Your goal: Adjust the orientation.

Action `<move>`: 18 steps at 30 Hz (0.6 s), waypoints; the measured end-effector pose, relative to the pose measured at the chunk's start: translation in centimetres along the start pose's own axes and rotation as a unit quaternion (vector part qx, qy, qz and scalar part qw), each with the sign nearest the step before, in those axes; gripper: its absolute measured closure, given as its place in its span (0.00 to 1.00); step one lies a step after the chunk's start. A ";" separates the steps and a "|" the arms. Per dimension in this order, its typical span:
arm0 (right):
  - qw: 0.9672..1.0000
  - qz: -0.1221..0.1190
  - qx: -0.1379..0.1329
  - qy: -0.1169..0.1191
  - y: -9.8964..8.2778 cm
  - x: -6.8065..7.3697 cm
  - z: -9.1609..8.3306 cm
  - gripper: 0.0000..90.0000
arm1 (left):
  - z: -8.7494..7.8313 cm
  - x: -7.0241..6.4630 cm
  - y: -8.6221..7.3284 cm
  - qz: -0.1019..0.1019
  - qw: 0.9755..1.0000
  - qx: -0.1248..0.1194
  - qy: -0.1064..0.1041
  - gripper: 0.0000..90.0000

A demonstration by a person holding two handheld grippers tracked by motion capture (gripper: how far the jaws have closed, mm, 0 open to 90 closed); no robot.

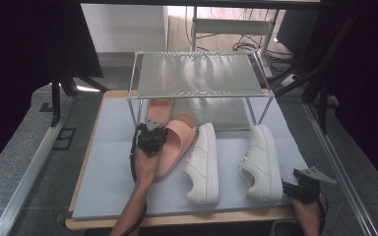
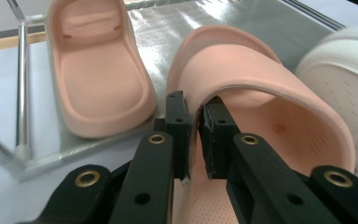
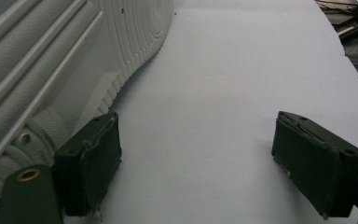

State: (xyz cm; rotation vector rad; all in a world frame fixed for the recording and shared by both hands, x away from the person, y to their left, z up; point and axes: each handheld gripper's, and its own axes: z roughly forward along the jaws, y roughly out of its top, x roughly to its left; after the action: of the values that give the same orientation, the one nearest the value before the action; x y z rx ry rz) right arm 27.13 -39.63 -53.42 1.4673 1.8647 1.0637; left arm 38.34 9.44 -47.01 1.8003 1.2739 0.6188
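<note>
My left gripper (image 1: 150, 135) (image 2: 196, 112) is shut on the side edge of a pink slide sandal (image 1: 177, 142) (image 2: 261, 84), pinching the wall where its strap begins. That slide lies tilted at the front of a wire rack (image 1: 197, 73). A second pink slide (image 1: 160, 109) (image 2: 98, 74) rests on the rack's lower shelf. Two white sneakers (image 1: 203, 164) (image 1: 262, 162) lie on the mat. At the table's front right, my right gripper (image 1: 295, 189) (image 3: 196, 140) is open beside the right sneaker's sole (image 3: 51, 60), with bare mat between its pads.
The two-tier metal rack has a shiny top shelf and thin posts (image 2: 22, 84) close to my left gripper. A white sneaker (image 2: 340, 70) lies just right of the held slide. The pale mat (image 3: 242, 60) covers the wooden table (image 1: 177, 221).
</note>
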 end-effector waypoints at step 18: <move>1.000 0.000 0.000 0.000 0.0 0.0 0.0 0.18 | 1.2 0.4 -0.4 0.000 1.000 0.006 0.002 0.82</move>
State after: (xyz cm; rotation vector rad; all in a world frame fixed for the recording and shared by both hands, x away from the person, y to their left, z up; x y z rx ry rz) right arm 27.13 -39.64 -53.42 1.4667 1.8655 1.0637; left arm 39.20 9.50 -48.03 1.8097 1.2818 0.6157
